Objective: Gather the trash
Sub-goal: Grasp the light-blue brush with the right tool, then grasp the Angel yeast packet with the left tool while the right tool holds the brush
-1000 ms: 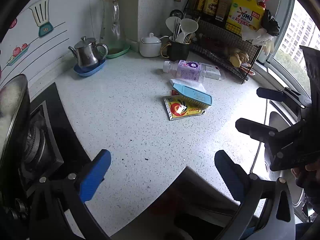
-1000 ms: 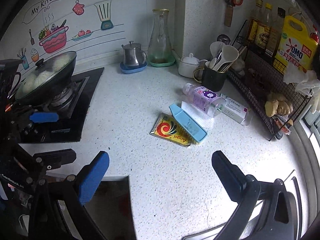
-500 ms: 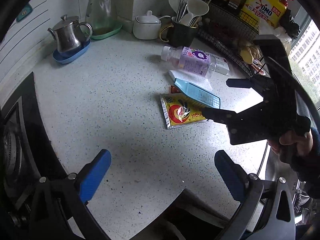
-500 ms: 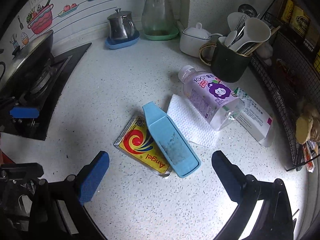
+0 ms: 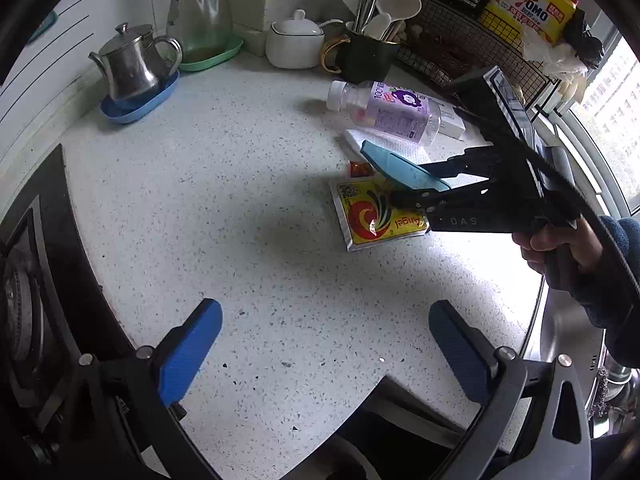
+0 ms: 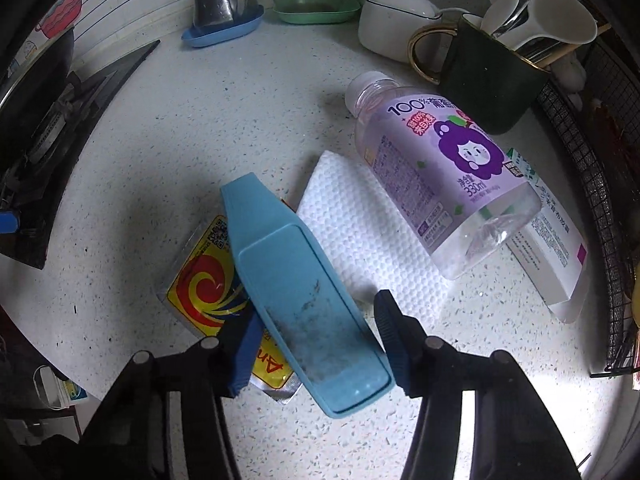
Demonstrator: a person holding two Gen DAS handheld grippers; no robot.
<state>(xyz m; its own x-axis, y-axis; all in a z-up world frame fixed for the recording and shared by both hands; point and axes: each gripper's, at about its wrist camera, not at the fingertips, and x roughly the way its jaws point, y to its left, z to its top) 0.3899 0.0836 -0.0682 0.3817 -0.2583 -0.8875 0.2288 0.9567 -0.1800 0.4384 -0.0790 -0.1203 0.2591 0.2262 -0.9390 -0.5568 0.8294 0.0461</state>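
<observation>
Desk: white speckled stone desk, matte, with a black stove at its left edge.
Blue lid: long, flat, pale-blue plastic lid with rounded corners and dark smudges, lying across the yellow packet and the tissue.
Yellow packet: glossy foil packet with a red swirl, flat on the desk.
Tissue: white embossed paper tissue under the bottle's side.
Bottle: clear plastic bottle with a purple label, on its side.
Back of desk: steel teapot, white lidded jar, dark mug of utensils, wire rack.
Right gripper: fingers clenched on the blue lid's sides.
Left gripper: fingers spread wide, grasping nothing, above bare desk.
</observation>
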